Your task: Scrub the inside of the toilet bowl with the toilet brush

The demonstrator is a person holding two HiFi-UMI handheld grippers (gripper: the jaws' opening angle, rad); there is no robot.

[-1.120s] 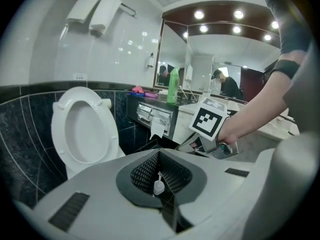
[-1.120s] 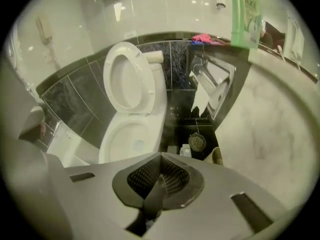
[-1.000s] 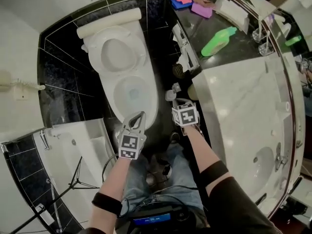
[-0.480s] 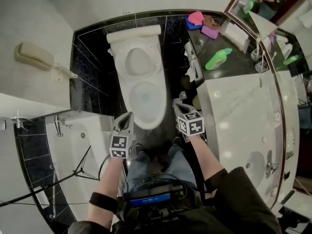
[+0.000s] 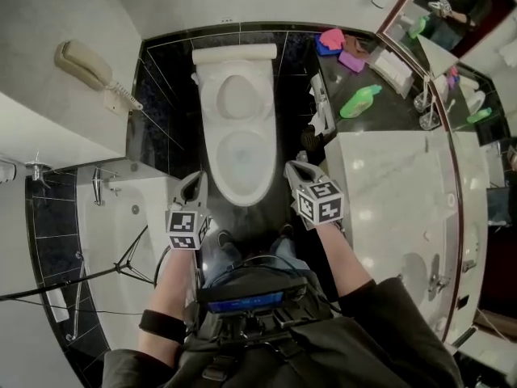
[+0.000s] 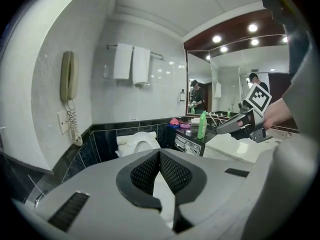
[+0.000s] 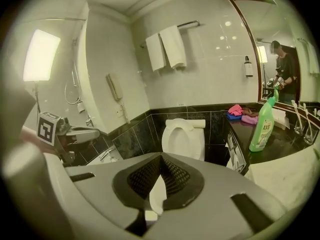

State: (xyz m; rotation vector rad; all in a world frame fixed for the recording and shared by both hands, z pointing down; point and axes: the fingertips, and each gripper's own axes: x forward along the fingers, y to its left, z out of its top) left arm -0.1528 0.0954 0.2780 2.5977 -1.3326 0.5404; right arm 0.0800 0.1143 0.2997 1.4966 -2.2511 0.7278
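Both grippers, left gripper [image 5: 194,181] and right gripper [image 5: 296,169], are hovering on either side of the toilet bowl [image 5: 239,158]. Their fingers [image 6: 145,173] are pressing together, holding nothing.

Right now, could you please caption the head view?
Shut and empty, the left gripper and right gripper hover before the open toilet.

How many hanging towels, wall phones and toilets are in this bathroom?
Hanging towels: 2
Wall phones: 1
Toilets: 1
Total: 4
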